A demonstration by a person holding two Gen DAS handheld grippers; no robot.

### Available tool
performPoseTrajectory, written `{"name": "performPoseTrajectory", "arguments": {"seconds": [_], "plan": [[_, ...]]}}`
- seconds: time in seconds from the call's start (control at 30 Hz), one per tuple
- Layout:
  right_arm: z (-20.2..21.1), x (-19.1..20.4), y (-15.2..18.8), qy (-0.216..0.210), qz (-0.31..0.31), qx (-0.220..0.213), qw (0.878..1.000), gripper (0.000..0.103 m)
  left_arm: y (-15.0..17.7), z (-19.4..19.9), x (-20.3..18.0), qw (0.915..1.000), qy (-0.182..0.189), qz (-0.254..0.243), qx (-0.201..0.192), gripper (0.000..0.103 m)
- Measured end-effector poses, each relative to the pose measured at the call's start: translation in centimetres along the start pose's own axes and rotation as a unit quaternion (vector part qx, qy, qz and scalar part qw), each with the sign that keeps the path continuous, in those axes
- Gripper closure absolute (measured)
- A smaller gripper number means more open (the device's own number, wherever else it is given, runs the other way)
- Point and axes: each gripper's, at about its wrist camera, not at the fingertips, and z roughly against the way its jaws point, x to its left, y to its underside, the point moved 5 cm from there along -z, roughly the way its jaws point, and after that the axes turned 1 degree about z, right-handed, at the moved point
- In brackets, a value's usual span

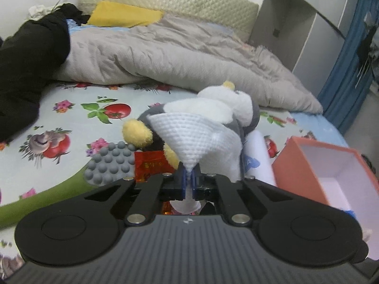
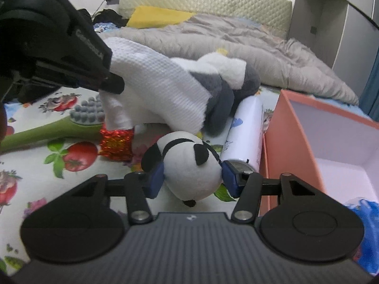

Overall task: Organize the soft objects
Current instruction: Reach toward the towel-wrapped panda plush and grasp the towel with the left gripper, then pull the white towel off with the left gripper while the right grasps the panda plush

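My left gripper (image 1: 189, 181) is shut on a white textured cloth (image 1: 189, 132) and holds it above the bed; it also shows in the right wrist view (image 2: 113, 82) with the cloth (image 2: 154, 90) hanging from it. My right gripper (image 2: 193, 179) is closed around a black-and-white panda plush (image 2: 187, 168) on the floral sheet. A grey-and-white plush (image 2: 227, 78) with yellow parts lies behind the cloth and shows in the left wrist view (image 1: 227, 104). An open orange box (image 2: 308, 142) with a pale inside stands at the right, also in the left wrist view (image 1: 331, 165).
A white cylinder (image 2: 246, 130) lies beside the box. A green brush with grey nubs (image 2: 87, 113) and a shiny red packet (image 2: 116, 144) lie on the sheet. A grey duvet (image 1: 165, 54), yellow pillow (image 1: 123, 15) and black clothing (image 1: 28, 66) lie further back.
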Motion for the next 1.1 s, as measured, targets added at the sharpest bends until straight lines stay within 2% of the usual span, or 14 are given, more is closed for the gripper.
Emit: {"name": "performPoseTrajectory", "arguments": {"seconds": [0.23, 0.47, 0.63, 0.8, 0.9, 1.03, 1.07, 1.1], "plan": [[4.5, 0.2, 0.6, 0.004, 0.013, -0.011, 1.000, 0.047, 2.3, 5.8, 1.0, 0.9995, -0.006, 0.031, -0.008, 0.097], [8.8, 0.4, 2.7, -0.001, 0.018, -0.006, 1.000, 0.047, 7.1, 11.0, 3.1, 0.9982, -0.032, 0.051, 0.003, 0.097], [11.1, 1.9, 4.5, -0.026, 0.024, 0.005, 0.999, 0.047, 11.6, 14.2, 5.4, 0.9938, -0.041, 0.099, 0.032, 0.097], [12.4, 3.4, 6.6, -0.041, 0.042, 0.020, 0.998, 0.047, 16.6, 16.1, 7.1, 0.9812, -0.037, 0.168, 0.088, 0.097], [13.0, 3.7, 7.8, -0.044, 0.044, 0.032, 0.998, 0.046, 18.8, 16.8, 7.5, 0.9778, -0.026, 0.174, 0.114, 0.097], [13.5, 3.8, 9.7, -0.052, 0.033, 0.056, 0.997, 0.045, 20.1, 17.2, 7.7, 0.9766, -0.016, 0.167, 0.135, 0.096], [13.5, 3.7, 10.0, -0.056, 0.028, 0.062, 0.996, 0.045, 20.3, 17.4, 7.7, 0.9771, -0.010, 0.161, 0.139, 0.094], [13.6, 3.6, 10.3, -0.060, 0.022, 0.067, 0.996, 0.045, 20.5, 17.7, 7.7, 0.9778, -0.006, 0.152, 0.144, 0.084]]}}
